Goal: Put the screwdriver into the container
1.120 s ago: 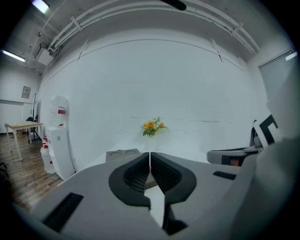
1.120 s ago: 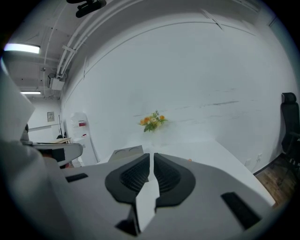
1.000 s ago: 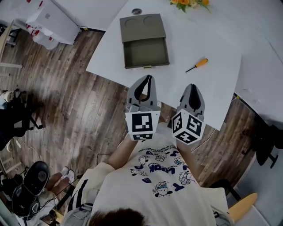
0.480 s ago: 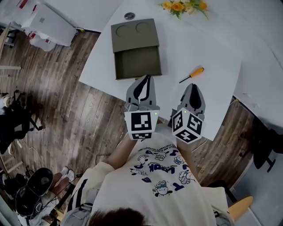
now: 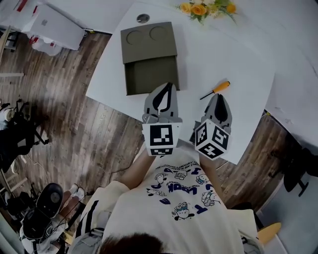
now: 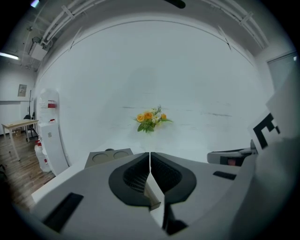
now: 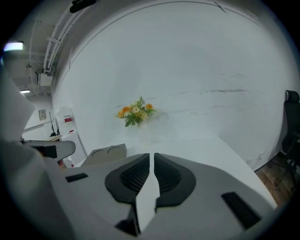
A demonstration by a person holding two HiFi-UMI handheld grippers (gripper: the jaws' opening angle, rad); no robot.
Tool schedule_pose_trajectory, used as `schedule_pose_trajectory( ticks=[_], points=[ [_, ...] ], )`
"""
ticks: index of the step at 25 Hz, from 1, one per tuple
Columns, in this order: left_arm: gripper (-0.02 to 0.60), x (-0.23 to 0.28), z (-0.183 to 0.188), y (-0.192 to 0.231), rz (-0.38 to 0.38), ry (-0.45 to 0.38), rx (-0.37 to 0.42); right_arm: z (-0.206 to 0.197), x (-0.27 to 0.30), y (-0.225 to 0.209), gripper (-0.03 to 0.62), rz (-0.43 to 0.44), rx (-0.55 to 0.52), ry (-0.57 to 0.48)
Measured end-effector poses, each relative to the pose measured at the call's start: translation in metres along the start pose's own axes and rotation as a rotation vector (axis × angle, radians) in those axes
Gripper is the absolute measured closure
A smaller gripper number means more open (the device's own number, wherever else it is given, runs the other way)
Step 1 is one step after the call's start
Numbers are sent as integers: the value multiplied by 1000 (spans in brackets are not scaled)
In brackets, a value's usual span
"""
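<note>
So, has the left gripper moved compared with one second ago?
Yes. Judged against the white table, the left gripper has come forward. Earlier its tips stopped short of the olive container; in the head view they now overlap its near edge.

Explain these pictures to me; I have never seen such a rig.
No robot here: a person holds a grey two-jaw gripper in each hand. The head view looks down from a camera on the person's head; the two gripper views look along each gripper's own jaws. The left gripper and the right gripper both have jaws together, holding nothing. On the white table are an orange-handled screwdriver, an open olive-green box-shaped container and, at the far edge, orange flowers.
</note>
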State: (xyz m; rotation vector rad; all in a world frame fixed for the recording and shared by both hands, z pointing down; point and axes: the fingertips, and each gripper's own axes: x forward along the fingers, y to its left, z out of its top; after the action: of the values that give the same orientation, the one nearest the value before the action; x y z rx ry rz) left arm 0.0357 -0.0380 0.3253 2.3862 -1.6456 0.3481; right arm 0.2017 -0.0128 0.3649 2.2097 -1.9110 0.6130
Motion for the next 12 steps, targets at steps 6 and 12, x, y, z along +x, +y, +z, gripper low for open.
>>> schedule_pose_trajectory(
  ticks=[6,12],
  points=[
    [560,16,-6,1,-19,31,7,-7,16,-4,549,-25,16,35],
    [560,31,-7,1,-61,57,18,-11,29,-9,548,-63,35,66]
  ],
)
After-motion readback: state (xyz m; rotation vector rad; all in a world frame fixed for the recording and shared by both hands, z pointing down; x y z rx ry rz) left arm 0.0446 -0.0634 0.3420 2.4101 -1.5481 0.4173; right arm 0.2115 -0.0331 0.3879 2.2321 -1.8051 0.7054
